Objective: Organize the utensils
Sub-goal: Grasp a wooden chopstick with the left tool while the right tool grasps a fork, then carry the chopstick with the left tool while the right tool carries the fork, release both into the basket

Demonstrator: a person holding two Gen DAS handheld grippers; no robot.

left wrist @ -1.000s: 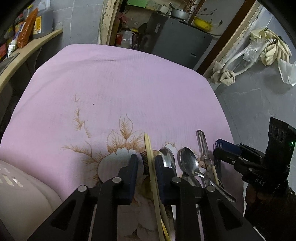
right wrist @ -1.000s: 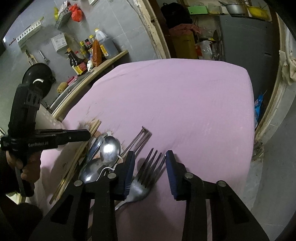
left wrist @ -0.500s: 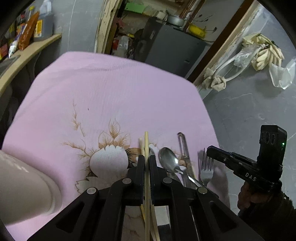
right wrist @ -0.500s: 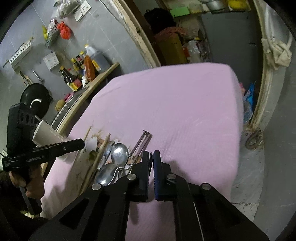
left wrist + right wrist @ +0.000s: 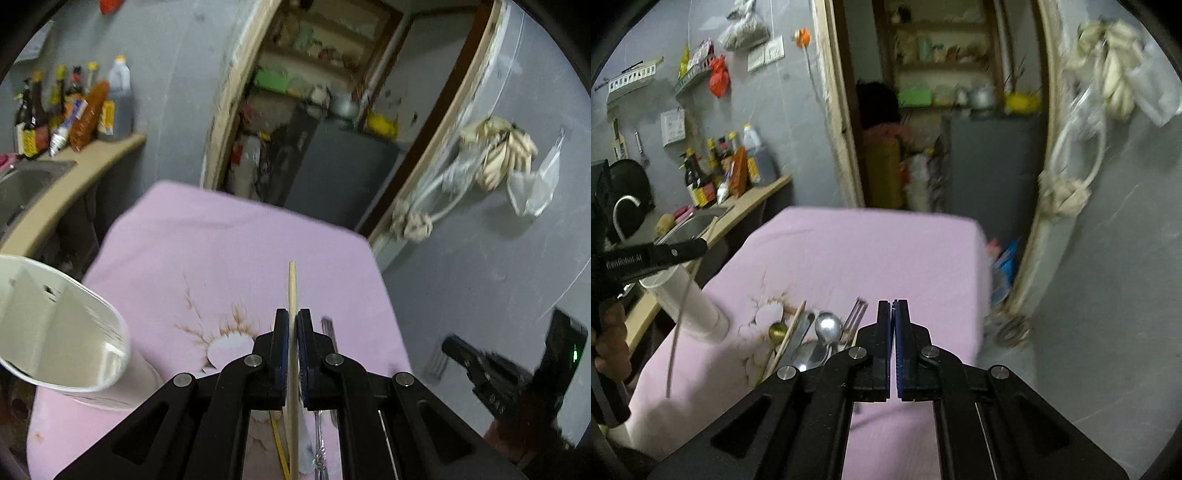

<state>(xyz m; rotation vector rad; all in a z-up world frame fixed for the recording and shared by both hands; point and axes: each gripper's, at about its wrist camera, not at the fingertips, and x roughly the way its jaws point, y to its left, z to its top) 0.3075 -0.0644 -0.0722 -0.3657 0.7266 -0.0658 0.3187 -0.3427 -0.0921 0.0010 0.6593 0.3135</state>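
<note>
While left hand-held gripper [image 5: 292, 343] clamps chopstick [image 5: 293, 288], right hand-held gripper [image 5: 894, 332] closed, seemingly empty; next: tip chopstick into white holder [image 5: 62, 332].

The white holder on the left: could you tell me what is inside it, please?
The holder shows a white divider and pale inner walls; no utensils are visible. Its bottom is hidden. The left tongs grip a chopstick outside it.

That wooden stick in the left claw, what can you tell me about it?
The thin pale wooden chopstick is straight, plain and blunt-tipped. The left claw is shut on it, gripping its middle, so it is lifted above the pink flowered tablecloth, tip pointing forward. Only the two claw pads touch it.
</note>
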